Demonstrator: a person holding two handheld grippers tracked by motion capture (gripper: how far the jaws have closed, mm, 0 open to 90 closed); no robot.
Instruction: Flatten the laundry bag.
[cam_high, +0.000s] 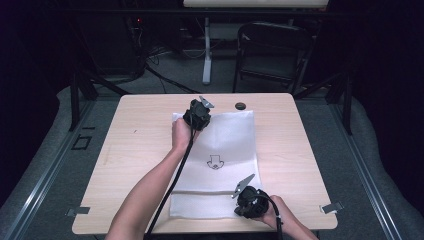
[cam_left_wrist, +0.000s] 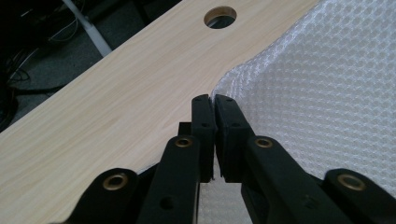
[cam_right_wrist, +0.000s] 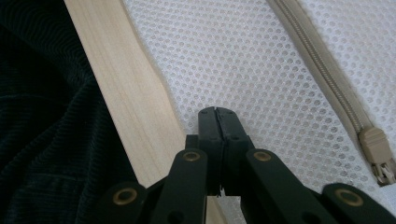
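A white mesh bag (cam_high: 225, 135) lies flat on the light wooden table (cam_high: 145, 150), with a small black drawing printed in its middle. My left gripper (cam_high: 200, 114) is at the bag's far edge. In the left gripper view its jaws (cam_left_wrist: 214, 100) stand together on the raised edge of the mesh (cam_left_wrist: 327, 84). My right gripper (cam_high: 240, 206) is at the bag's near right corner. Its jaws (cam_right_wrist: 217, 112) stand together at the edge of the mesh (cam_right_wrist: 243, 60). A beige zipper (cam_right_wrist: 322, 60) with its pull (cam_right_wrist: 376, 149) runs off to the right.
A round hole (cam_high: 241, 105) in the tabletop lies just beyond the bag, also ahead of my left gripper as a cutout (cam_left_wrist: 220, 17). A dark folding chair (cam_high: 272, 50) and cables stand behind the table. Metal clips (cam_high: 331, 207) sit at the near corners.
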